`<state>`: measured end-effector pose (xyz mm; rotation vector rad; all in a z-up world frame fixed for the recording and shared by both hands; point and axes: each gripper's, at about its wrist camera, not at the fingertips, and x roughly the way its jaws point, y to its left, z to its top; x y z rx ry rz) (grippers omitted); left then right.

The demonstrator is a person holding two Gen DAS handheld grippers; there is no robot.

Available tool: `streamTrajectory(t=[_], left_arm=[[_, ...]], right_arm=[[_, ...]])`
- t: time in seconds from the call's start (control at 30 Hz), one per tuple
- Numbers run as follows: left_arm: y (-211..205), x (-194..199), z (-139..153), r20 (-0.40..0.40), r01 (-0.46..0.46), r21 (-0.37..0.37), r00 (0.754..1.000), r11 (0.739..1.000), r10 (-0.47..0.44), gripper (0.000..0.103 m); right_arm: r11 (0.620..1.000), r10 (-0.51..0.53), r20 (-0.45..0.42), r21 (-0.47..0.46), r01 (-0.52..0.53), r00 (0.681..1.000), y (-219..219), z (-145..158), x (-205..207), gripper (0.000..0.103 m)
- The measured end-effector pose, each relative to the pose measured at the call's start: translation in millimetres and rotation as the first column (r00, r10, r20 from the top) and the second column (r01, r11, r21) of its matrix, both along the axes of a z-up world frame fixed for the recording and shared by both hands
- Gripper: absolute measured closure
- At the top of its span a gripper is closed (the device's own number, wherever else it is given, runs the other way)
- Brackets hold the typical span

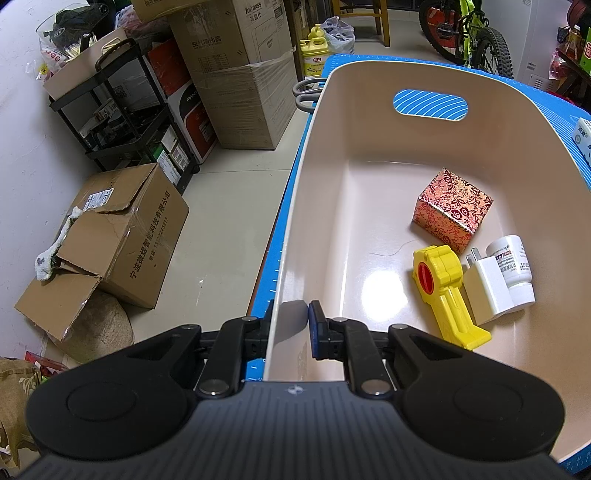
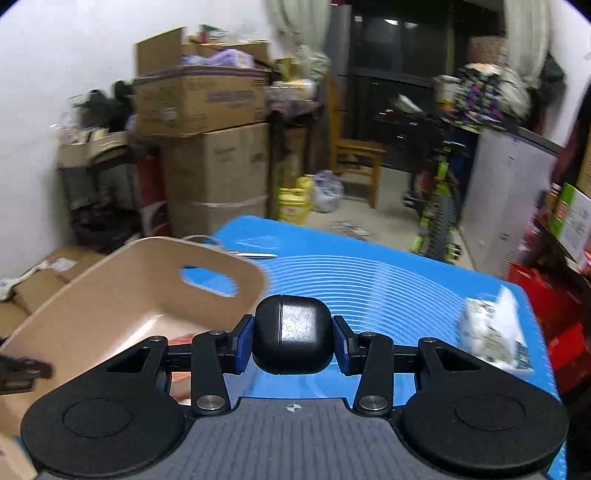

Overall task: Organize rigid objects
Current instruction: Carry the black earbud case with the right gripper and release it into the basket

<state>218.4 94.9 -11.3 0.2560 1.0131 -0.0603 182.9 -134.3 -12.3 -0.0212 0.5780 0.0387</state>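
Note:
A beige plastic bin [image 1: 332, 155] stands on a blue mat [image 1: 286, 206]. My left gripper [image 1: 290, 317] is shut on the bin's near left wall. Inside lie a red patterned box [image 1: 452, 208], a yellow tape measure [image 1: 445, 291], a white plug adapter [image 1: 485, 290] and a white pill bottle [image 1: 511, 258]. In the right wrist view, my right gripper [image 2: 293, 338] is shut on a black earbud case [image 2: 293, 334], held above the mat [image 2: 369, 273], just right of the bin [image 2: 155, 266].
A white printed packet [image 2: 495, 332] lies on the mat's right side; it also shows in the left wrist view [image 1: 583, 140]. Scissors [image 1: 306, 92] lie past the bin. Cardboard boxes [image 1: 122, 232], a black shelf cart [image 1: 122, 110] and a bicycle [image 1: 469, 33] crowd the floor around.

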Motion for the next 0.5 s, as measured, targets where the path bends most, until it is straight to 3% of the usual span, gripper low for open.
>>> streamTrajectory(t=[0.5], left_arm=[[0,0,0,0.000,0.000,0.000,1.000,1.000,0.000,0.085]], right_arm=[[0.989,0.131,-0.109,-0.049,-0.136,0.985,79,-23,8,0.054]])
